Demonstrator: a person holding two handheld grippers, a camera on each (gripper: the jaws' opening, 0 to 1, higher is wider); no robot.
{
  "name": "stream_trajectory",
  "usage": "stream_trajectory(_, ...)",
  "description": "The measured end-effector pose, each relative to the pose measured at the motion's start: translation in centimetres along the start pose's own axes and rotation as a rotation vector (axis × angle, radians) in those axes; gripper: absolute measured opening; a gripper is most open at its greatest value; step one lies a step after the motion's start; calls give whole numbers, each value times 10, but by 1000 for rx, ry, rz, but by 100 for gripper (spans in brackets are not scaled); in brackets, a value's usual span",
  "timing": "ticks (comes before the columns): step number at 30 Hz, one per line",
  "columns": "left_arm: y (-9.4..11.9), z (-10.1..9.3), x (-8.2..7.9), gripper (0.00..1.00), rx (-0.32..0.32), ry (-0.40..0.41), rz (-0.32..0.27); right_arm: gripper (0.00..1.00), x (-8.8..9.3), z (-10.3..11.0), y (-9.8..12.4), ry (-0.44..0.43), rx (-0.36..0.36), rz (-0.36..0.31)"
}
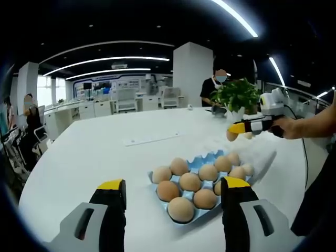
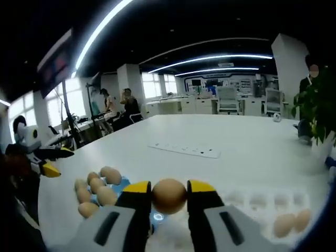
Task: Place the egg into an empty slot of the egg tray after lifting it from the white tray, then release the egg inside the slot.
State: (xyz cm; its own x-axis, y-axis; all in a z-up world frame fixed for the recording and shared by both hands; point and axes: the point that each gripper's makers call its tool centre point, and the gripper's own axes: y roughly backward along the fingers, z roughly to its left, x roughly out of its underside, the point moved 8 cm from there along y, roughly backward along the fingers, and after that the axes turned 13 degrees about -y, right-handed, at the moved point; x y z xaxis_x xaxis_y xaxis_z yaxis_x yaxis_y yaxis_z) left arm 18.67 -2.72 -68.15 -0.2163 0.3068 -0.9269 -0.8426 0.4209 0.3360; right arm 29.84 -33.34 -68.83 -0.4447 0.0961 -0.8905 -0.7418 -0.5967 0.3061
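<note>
Gripping an egg (image 2: 169,196) in our right hand-held gripper (image 2: 169,197) above the counter (image 2: 252,157); our left hand-held gripper (image 1: 173,193) gapes empty over the blue egg tray (image 1: 202,164).

white table (image 1: 94,152), egg tray (image 1: 202,164), potted plant (image 1: 237,97)

Egg tray (image 1: 206,163) on the table (image 1: 94,152), eggs (image 1: 181,209) in its slots. White tray (image 2: 273,207) just beside it. Potted plant (image 1: 239,95) behind both, near the far edge.
</note>
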Motion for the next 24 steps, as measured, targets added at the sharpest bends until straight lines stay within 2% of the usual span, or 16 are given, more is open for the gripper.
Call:
stream_trajectory(3, 0, 0, 0, 74, -1, 3, 1, 26, 0, 10, -8, 1, -32, 5)
stream_trajectory(7, 1, 0, 1, 75, 0, 4, 3, 26, 0, 22, -20, 46, -66, 19)
stream_trajectory(24, 2, 3, 1, 75, -13, 7, 5, 26, 6, 58, -62, 15, -158, 38)
